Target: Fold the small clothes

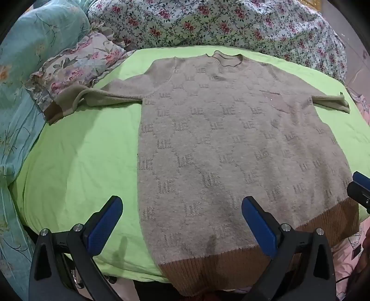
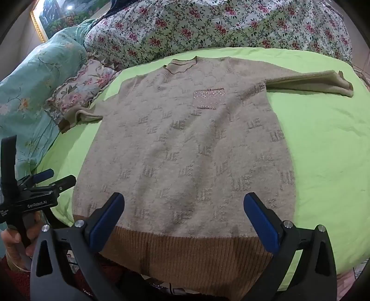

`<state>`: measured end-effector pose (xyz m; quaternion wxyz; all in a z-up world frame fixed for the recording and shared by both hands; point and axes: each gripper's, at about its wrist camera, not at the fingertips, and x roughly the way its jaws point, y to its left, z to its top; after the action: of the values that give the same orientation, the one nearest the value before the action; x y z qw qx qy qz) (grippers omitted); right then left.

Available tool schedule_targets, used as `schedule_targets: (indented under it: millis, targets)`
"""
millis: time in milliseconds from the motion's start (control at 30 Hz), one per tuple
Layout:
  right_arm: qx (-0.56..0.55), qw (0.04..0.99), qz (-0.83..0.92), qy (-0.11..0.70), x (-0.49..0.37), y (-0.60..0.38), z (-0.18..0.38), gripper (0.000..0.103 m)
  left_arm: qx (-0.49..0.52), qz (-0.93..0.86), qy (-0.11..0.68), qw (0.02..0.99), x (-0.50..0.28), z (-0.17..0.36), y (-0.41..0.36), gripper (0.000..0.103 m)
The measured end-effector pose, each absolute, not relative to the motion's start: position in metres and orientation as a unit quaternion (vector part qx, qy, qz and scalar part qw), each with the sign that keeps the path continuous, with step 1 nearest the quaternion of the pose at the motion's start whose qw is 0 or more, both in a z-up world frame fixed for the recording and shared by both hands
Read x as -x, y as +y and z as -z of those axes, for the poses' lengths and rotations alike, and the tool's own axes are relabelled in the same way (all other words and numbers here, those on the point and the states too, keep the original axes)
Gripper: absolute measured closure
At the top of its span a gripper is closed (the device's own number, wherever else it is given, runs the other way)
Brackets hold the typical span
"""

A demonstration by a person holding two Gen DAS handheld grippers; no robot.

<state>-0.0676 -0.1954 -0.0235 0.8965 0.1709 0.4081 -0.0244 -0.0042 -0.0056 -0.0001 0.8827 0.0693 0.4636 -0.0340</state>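
A bright green bedsheet (image 1: pixel 69 162) fills the frame; a beige knitted sweater (image 1: pixel 219 139) with a brown ribbed hem lies flat at centre, sleeves spread. Left gripper (image 1: pixel 182 222) and right gripper (image 2: pixel 183 217) hover at its hem, jaws wide apart, empty.

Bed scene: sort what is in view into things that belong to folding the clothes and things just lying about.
For the job:
- beige knitted sweater with brown ribbed hem, spread flat
- lime green sheet under it
- left claw, open
- right claw, open

Lying about:
- white quilt with red flowers
- teal floral pillow
- frilled floral pillow
- gold-framed picture
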Motion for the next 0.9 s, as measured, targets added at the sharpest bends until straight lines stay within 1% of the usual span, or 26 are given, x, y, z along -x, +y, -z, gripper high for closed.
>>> schedule_targets:
  millis: [500, 900]
  targets:
    - [-0.169, 0.897, 0.025, 0.408, 0.070, -0.194, 0.021, 0.000, -0.072, 0.047, 0.471, 0.878, 0.006, -0.004, -0.007, 0.000]
    - [-0.153, 0.903, 0.034, 0.399, 0.071, -0.201, 0.019, 0.000, -0.089, 0.041, 0.455, 0.885, 0.009, -0.005, -0.008, 0.000]
